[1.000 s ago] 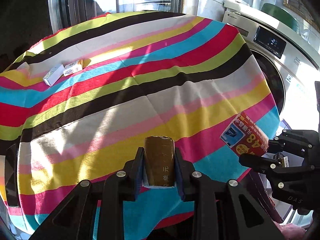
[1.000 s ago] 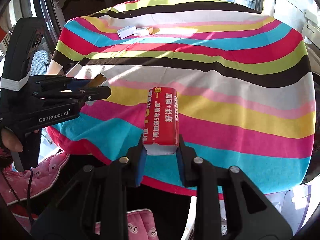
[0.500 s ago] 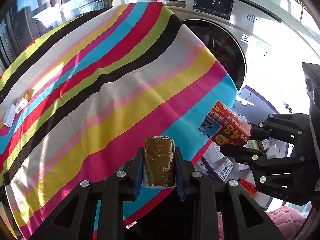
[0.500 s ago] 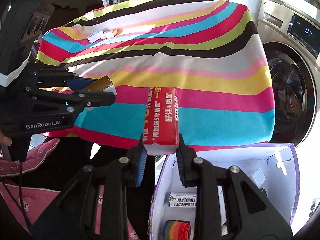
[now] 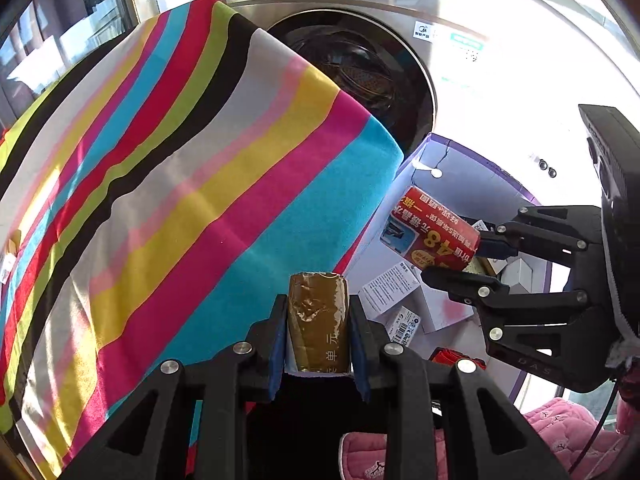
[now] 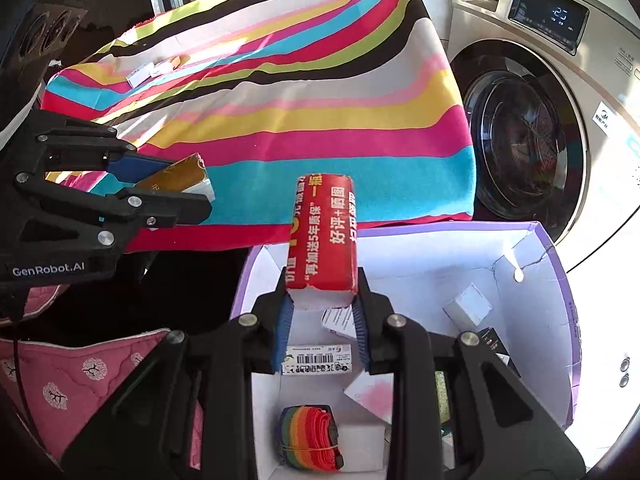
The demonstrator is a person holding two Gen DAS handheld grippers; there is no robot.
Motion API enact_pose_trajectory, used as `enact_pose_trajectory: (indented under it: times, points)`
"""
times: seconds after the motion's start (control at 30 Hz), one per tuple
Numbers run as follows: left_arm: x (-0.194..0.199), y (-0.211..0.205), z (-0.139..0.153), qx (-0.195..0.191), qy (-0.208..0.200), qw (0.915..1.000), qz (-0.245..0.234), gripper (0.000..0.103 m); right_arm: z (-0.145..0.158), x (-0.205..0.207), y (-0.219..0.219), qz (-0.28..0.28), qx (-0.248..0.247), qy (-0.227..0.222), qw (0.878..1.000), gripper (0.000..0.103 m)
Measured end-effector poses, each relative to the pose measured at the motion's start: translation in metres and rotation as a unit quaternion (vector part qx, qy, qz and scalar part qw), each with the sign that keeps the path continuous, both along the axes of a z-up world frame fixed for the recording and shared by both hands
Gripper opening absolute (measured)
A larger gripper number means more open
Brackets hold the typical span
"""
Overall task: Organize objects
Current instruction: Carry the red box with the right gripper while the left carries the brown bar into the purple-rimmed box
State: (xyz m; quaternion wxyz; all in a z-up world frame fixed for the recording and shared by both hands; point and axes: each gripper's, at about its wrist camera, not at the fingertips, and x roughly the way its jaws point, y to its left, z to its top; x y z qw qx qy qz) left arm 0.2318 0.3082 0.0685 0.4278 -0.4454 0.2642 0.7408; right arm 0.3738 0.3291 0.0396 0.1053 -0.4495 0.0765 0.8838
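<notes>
My left gripper [image 5: 318, 320] is shut on a small gold-brown box [image 5: 319, 320], held over the near edge of the striped cloth [image 5: 180, 184]. In the right wrist view that same gripper [image 6: 168, 196] and gold-brown box [image 6: 176, 180] hang at the left. My right gripper [image 6: 322, 312] is shut on a red box with white print [image 6: 324, 236], above the open purple-edged white box [image 6: 556, 264] on the floor. The left wrist view shows the red box [image 5: 430, 236] over that purple-edged box [image 5: 460, 148]. Two small white boxes [image 6: 154, 71] lie far back on the cloth.
A front-loading washing machine [image 6: 532, 136] stands behind the purple-edged box, close to the cloth's right edge. Inside the box lie a rainbow-striped roll [image 6: 310, 436], barcoded packs [image 6: 316, 362] and small white cartons [image 6: 468, 304]. A pink quilted cushion [image 6: 80, 376] lies at the lower left.
Both grippers have swung right, off the striped cloth and toward the floor box by the washing machine, each keeping its box. The open purple-edged box has come into view below the right gripper.
</notes>
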Motion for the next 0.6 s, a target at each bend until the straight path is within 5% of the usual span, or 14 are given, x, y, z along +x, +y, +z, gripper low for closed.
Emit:
enact_pose_trajectory:
  times: [0.4, 0.47, 0.53, 0.6]
  points:
    - [0.048, 0.053, -0.002, 0.047, -0.058, 0.9903, -0.117, 0.030, -0.007, 0.053, 0.064, -0.102, 0.010, -0.038, 0.994, 0.032]
    - [0.054, 0.053, -0.004, 0.053, -0.080, 0.9855, -0.140, 0.053, -0.008, 0.058, 0.070, -0.119, 0.011, -0.047, 0.992, 0.034]
    - [0.058, 0.048, -0.002, 0.065, -0.077, 0.9834, -0.151, 0.071, -0.009, 0.056, 0.073, -0.137, 0.024, -0.065, 0.988, 0.068]
    - [0.054, 0.038, 0.002, 0.077, -0.059, 0.9852, -0.141, 0.074, -0.005, 0.048, 0.067, -0.135, 0.037, -0.061, 0.988, 0.076]
